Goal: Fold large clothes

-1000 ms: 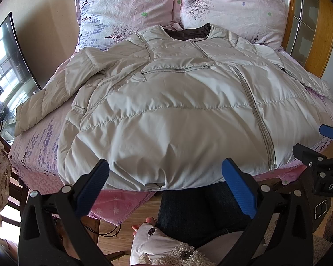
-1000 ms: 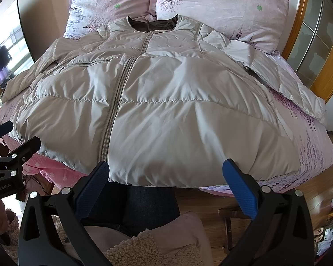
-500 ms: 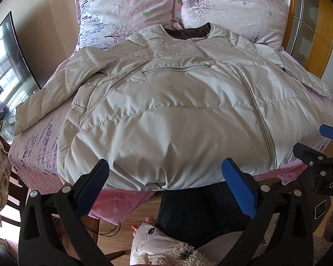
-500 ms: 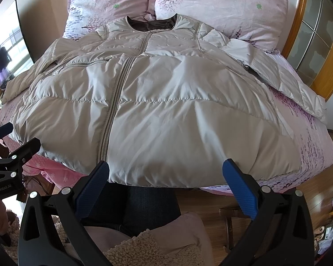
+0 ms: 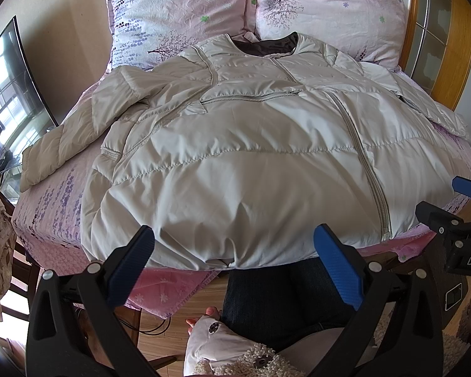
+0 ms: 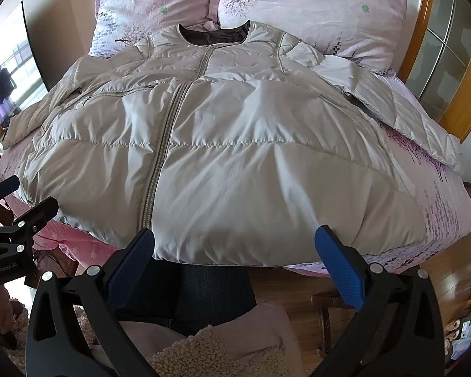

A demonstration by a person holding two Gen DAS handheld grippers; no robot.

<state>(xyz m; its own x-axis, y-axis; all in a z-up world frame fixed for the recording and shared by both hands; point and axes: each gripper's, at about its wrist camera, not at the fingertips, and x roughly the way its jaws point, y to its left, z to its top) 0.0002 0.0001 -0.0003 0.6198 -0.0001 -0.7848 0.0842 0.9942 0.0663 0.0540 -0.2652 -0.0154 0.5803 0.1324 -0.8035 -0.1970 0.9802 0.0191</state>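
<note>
A large beige puffer jacket [image 5: 235,144] lies flat and zipped on the bed, collar toward the pillows, both sleeves spread outward; it also shows in the right wrist view [image 6: 235,144]. My left gripper [image 5: 235,257] is open and empty, just in front of the jacket's hem on its left half. My right gripper [image 6: 235,257] is open and empty, just in front of the hem on its right half. Each gripper shows at the edge of the other's view.
The bed [image 5: 50,207] has a pink flowered sheet and two pillows [image 5: 179,9] at the head. A wooden headboard [image 6: 424,31] stands at the right. A dark screen [image 5: 12,88] stands on the left. My legs and the wooden floor [image 6: 298,286] are below.
</note>
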